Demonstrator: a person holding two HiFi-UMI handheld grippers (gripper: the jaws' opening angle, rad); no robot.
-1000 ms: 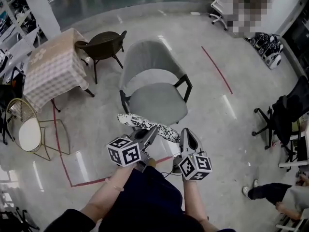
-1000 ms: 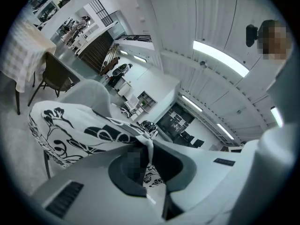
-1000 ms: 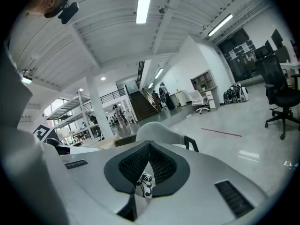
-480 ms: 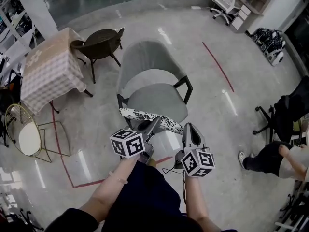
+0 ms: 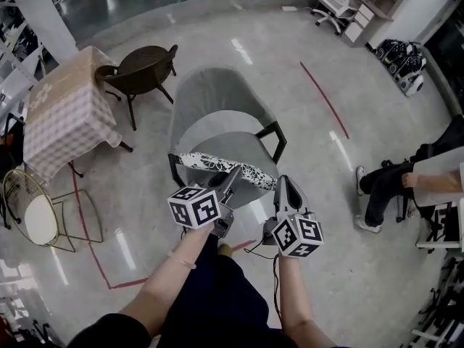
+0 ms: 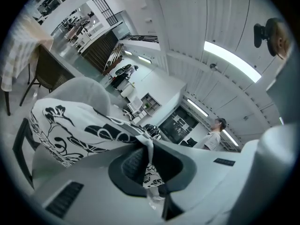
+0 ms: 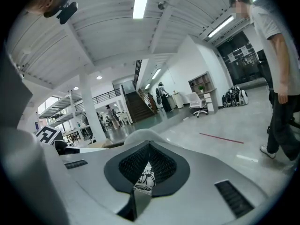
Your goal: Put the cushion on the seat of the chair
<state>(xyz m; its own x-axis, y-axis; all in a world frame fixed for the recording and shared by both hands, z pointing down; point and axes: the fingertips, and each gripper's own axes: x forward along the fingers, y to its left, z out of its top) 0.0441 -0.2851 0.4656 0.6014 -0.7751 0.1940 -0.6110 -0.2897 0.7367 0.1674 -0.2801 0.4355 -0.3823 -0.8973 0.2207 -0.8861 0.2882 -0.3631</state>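
Cushion (image 5: 217,169), black-and-white print, sits level across the 6 o'clock edge of the grey chair's (image 5: 210,96) seat (image 5: 228,145); can't tell if it touches. Left gripper (image 5: 233,174) is clamped tight on its near hem, fabric pinched between the jaws. Right gripper (image 5: 283,183) is likewise closed on the 3 o'clock corner. Checked table (image 5: 61,111) is at 10 o'clock.

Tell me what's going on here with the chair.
A person holds a black-and-white patterned cushion in both tongs: the left tongs and the right tongs are each shut on its near edge. The cushion is held above the grey chair's seat, not yet set down on it.
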